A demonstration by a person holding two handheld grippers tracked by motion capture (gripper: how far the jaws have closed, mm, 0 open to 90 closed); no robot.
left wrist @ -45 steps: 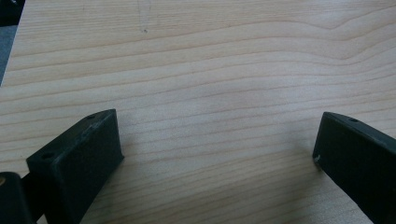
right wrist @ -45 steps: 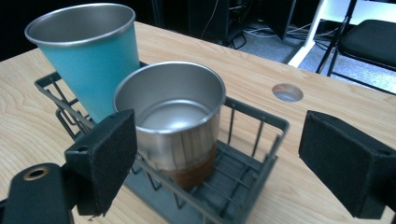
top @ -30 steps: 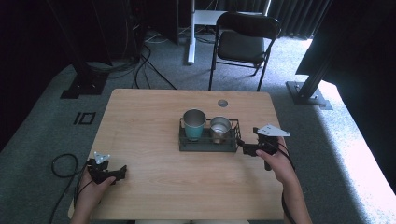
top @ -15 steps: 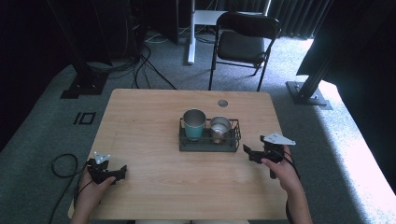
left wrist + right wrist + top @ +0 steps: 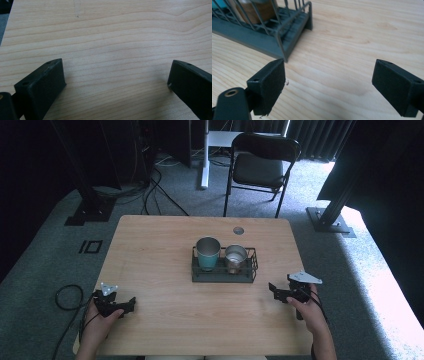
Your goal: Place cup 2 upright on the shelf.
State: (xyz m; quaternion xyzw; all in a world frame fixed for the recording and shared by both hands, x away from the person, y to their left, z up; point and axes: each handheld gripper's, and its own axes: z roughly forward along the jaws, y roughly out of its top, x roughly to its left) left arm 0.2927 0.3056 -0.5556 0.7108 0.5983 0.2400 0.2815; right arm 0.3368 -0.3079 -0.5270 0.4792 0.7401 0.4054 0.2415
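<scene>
A dark wire rack (image 5: 223, 271) sits mid-table holding a teal cup (image 5: 207, 253) and a smaller metal cup (image 5: 235, 257). My right gripper (image 5: 273, 291) rests low over the table to the right of the rack, apart from it, open with nothing between its jaws. The right gripper view has the rack's corner (image 5: 284, 37) and the metal cup (image 5: 259, 10) at upper left, and my right gripper (image 5: 328, 86) stands wide over bare wood. My left gripper (image 5: 131, 303) lies at the front left edge, open and empty. The left gripper (image 5: 116, 82) spans bare wood.
The wooden table (image 5: 165, 240) has a round cable hole (image 5: 238, 230) at the back. A black folding chair (image 5: 260, 165) stands behind the table, with stand bases and cables on the grey carpet around it.
My right gripper has drawn back from the rack's right end toward the front right of the table, staying open. The left gripper has not moved.
</scene>
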